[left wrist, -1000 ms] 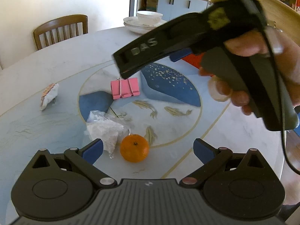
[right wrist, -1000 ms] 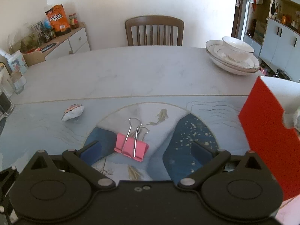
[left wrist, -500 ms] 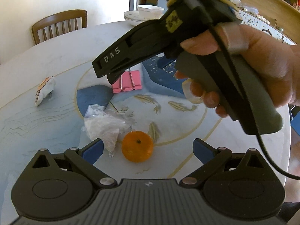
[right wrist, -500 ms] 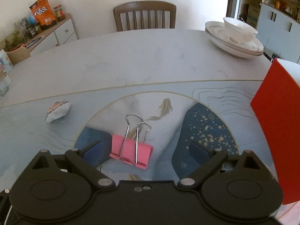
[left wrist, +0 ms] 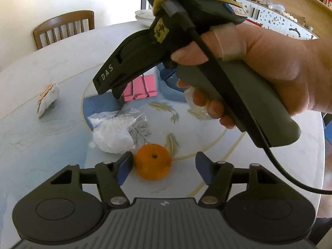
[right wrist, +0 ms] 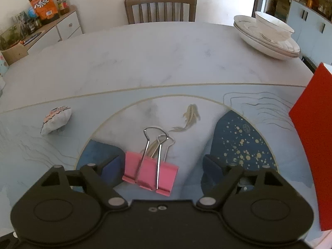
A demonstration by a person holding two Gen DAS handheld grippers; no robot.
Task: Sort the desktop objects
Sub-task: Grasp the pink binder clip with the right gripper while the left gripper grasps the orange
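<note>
**Two open grippers over a painted table, one at a tangerine, one at a binder clip**

The left gripper (left wrist: pixel 164 167) is spread wide and holds nothing. A tangerine (left wrist: pixel 153 161) sits on the table between its blue fingers (left wrist: pixel 124 167), close against the left one and well clear of the right. Just beyond the fruit, to the left, lies a clear plastic bag of white granules (left wrist: pixel 115 133).

The right gripper (right wrist: pixel 160 171) is also spread and empty. A pink binder clip (right wrist: pixel 150 172) lies flat between its pads, nearer the left pad, with its wire handles pointing away toward the far side.

Handling, as a judgement: the tangerine looks light, round and slightly soft, so it may roll or bruise; a gentle squeeze across its widest part seems best. The clip looks small, stiff and thin, with smooth painted metal that could slip; gripping the pink body across its width seems safer than the springy wire loops.

Only the left wrist view shows the tangerine, the bag, and the person's right hand (left wrist: pixel 267 72) holding the other tool above the clip. Only the right wrist view shows a red box (right wrist: pixel 311 145) at the right edge and stacked white dishes (right wrist: pixel 267 39) at the far right. Both views show a small white wrapped item (right wrist: pixel 56 120) far left and a wooden chair (right wrist: pixel 160 8) beyond the table (right wrist: pixel 166 51).
</note>
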